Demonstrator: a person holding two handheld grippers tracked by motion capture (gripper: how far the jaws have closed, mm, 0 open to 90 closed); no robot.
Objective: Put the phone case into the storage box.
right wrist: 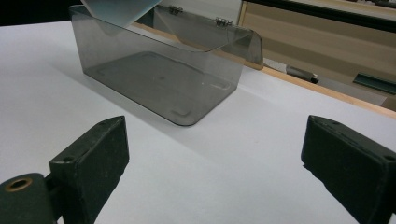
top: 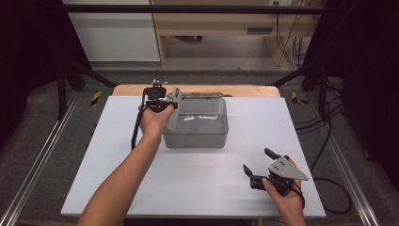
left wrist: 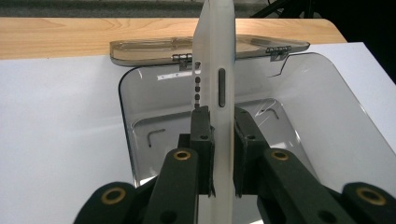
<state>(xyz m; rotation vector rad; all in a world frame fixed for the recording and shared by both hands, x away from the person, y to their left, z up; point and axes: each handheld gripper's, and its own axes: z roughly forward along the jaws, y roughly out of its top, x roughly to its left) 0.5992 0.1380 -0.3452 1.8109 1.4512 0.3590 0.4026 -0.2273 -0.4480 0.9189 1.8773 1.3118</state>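
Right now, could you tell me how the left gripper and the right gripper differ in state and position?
The left gripper is shut on a white phone-like slab, held edge-up; the right gripper stands open with nothing between its jaws. The left gripper hangs over the clear plastic box, whose hinged lid lies open behind it, while the right gripper sits low near the white board's front right. Both have black jaws and are hand-held.

Looked like a lab or test room: white board (top: 197, 188) on a wooden table (top: 244, 90), aluminium rails (top: 33, 160) alongside, dark frame struts (top: 70, 70), loose cables (top: 329, 141), plain cabinets (top: 211, 28) behind.
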